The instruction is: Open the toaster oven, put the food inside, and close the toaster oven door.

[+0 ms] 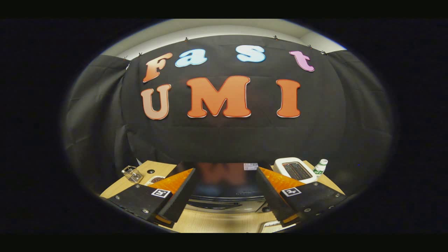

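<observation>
We see a pale wooden tabletop (pixel 224 222) before black cloth booth wall, glossy black toaster oven (pixel 227 185) between our spread, empty jaws, white slot toaster (pixel 295 170) beyond.

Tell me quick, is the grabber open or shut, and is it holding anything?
Gripper: open, jaws spread wide and holding nothing, with the toaster oven between and just ahead of them.

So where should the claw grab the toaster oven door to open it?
Likely the handle bar across the front of the toaster oven, taken from the front and above. It runs sideways just ahead of the open claw, whose fingers stand apart, touching nothing.
</observation>
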### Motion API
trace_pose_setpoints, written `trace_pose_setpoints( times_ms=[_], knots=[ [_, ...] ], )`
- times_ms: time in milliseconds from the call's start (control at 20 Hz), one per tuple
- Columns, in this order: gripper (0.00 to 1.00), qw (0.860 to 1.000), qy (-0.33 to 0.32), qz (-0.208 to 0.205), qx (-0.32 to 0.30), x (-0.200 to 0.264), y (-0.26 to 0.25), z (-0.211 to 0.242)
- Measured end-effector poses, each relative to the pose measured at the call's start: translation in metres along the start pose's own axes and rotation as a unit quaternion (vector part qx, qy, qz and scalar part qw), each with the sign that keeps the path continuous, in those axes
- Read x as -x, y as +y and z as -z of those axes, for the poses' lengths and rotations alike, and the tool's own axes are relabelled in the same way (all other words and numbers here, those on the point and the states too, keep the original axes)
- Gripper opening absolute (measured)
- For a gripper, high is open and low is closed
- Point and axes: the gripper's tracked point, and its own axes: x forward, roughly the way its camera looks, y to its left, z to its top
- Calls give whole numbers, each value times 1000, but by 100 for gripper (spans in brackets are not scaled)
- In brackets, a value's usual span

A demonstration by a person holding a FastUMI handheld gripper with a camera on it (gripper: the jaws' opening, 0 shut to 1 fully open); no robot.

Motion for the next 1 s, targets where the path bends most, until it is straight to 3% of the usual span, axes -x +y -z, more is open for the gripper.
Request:
trace_pose_setpoints(
  times_ms=[500,800,1000],
  knots=[
    [99,996,85,-3,18,-26,14,91],
    [95,999,49,-11,19,-18,28,88],
    [86,999,43,-25,15,-1,32,95]
  ],
)
